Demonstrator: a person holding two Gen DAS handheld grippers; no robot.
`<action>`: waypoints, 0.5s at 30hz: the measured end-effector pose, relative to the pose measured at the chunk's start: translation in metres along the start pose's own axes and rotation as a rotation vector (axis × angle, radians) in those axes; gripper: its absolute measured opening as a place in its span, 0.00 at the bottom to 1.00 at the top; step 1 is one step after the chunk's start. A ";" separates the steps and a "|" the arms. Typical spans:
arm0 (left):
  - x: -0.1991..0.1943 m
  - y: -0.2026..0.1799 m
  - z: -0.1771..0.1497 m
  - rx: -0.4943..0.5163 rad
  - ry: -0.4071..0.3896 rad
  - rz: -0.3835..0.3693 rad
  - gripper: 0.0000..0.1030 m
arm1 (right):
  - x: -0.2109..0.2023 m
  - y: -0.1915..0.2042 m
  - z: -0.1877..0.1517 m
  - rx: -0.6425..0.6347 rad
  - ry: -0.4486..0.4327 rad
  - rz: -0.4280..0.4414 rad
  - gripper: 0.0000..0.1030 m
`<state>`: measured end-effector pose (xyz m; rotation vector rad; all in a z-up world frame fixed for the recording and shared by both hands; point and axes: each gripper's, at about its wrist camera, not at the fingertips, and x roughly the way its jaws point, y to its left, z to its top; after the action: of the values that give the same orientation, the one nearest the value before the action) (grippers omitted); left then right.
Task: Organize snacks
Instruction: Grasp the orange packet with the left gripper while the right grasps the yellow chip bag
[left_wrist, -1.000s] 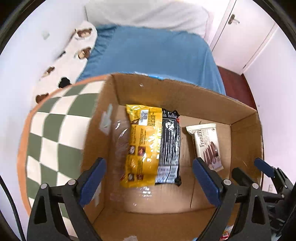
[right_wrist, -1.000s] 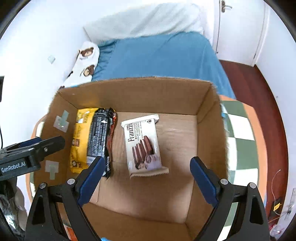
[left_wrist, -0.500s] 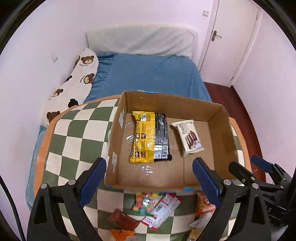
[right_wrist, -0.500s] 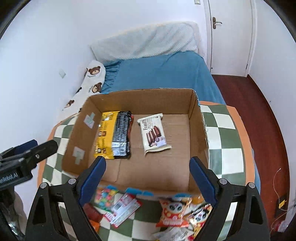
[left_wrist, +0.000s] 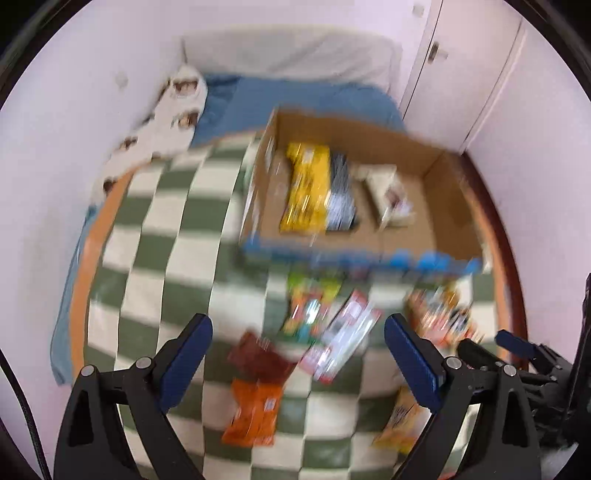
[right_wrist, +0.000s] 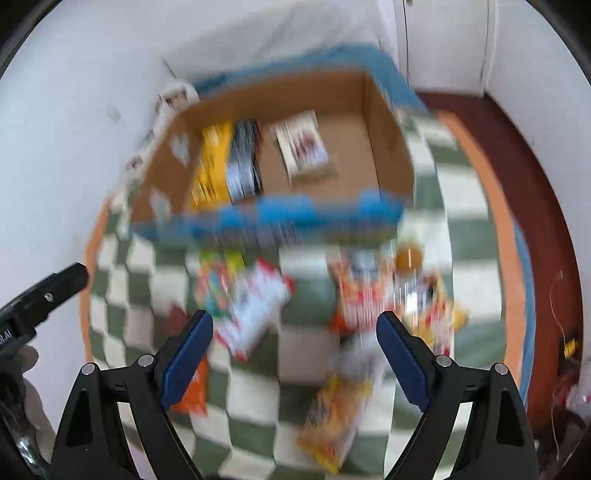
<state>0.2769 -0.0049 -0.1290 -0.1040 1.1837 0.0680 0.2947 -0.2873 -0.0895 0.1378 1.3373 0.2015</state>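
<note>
The step in hand looks like the reach for the next snack: both grippers hang over the checkered table (left_wrist: 155, 236) with nothing between their fingers, so a fresh pick is due, not a drop. One cardboard box (left_wrist: 448, 192) stands at the far side of the table with its blue-taped near edge toward the loose pile, and three packets already lie flat on its floor: a yellow packet (left_wrist: 306, 192), a dark packet (left_wrist: 341, 195) touching it, and a pale wafer packet (left_wrist: 389, 199) a little apart. On the cloth just before the box lies the loose pile, blurred; I count about seven: a white and red packet (left_wrist: 341, 339), a colourful candy bag (left_wrist: 308, 306), a brown packet (left_wrist: 260, 358), an orange packet (left_wrist: 255, 413), a yellow bag (right_wrist: 334, 417) nearest the cameras, and two or so red and white bags (right_wrist: 356, 291) bunched on the right, where the count is unsure. The left gripper (left_wrist: 297, 350) is spread wide and empty above the brown and white packets; the right gripper (right_wrist: 293, 347) is also wide and empty, though its jaws are closing slightly. Next, I judge, each hand must settle over one flat packet, drop low, and pinch it by an edge or across its width, since these thin wrappers lie flush on the cloth and overlap.
</note>
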 end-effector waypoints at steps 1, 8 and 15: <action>0.010 0.004 -0.010 0.003 0.031 0.010 0.93 | 0.009 -0.005 -0.013 0.017 0.030 0.001 0.90; 0.101 0.029 -0.092 0.095 0.316 0.098 0.93 | 0.068 -0.034 -0.082 0.107 0.214 -0.034 0.90; 0.165 0.028 -0.122 0.119 0.479 0.092 0.93 | 0.100 -0.038 -0.097 0.127 0.273 -0.075 0.89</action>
<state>0.2235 0.0079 -0.3290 0.0428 1.6677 0.0544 0.2244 -0.3032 -0.2145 0.1711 1.6248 0.0731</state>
